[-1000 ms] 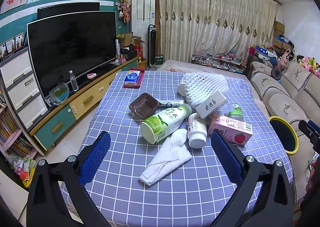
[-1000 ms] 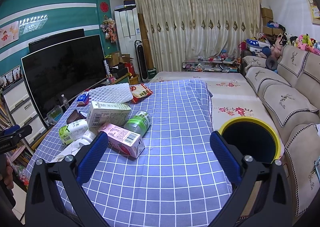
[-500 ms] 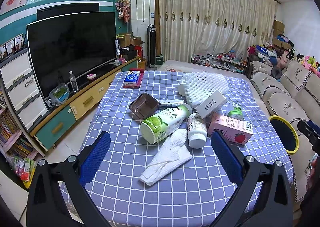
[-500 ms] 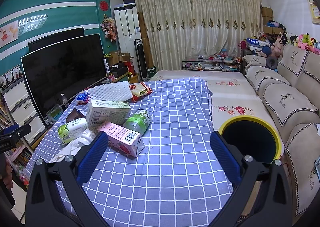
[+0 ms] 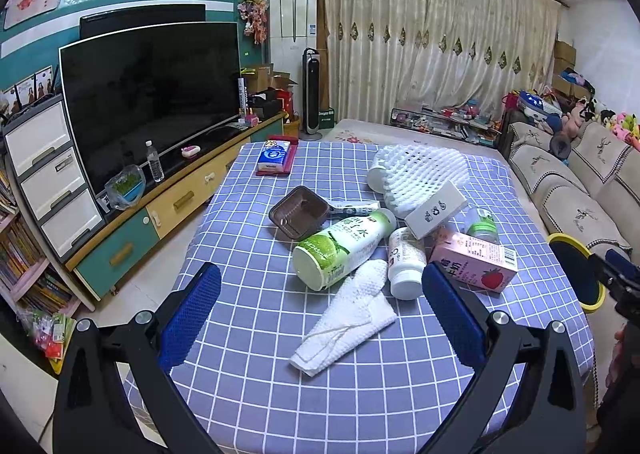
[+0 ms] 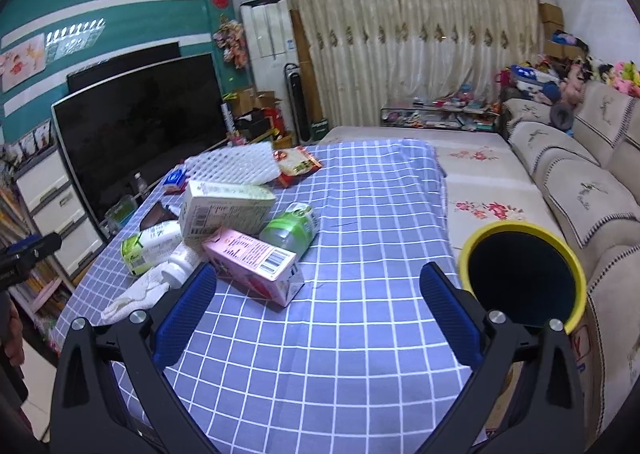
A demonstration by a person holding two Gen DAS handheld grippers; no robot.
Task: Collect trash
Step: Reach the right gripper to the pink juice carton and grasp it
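Trash lies in a heap on the blue checked tablecloth: a green-labelled bottle, a white bottle, a pink strawberry carton, a white foam sleeve, a brown tray, a white box and foam mesh. My left gripper hangs open over the near edge, short of the heap. My right gripper is open and empty, with the pink carton just ahead on its left. The yellow-rimmed bin stands off the table's right side.
A tissue pack and a red snack packet lie at the table's far end. A TV cabinet runs along the left and a sofa along the right. A person's hand holds the left gripper.
Both views have shifted only slightly. The pink carton sits a little closer to my right gripper. Nothing has been picked up and both grippers stay open.
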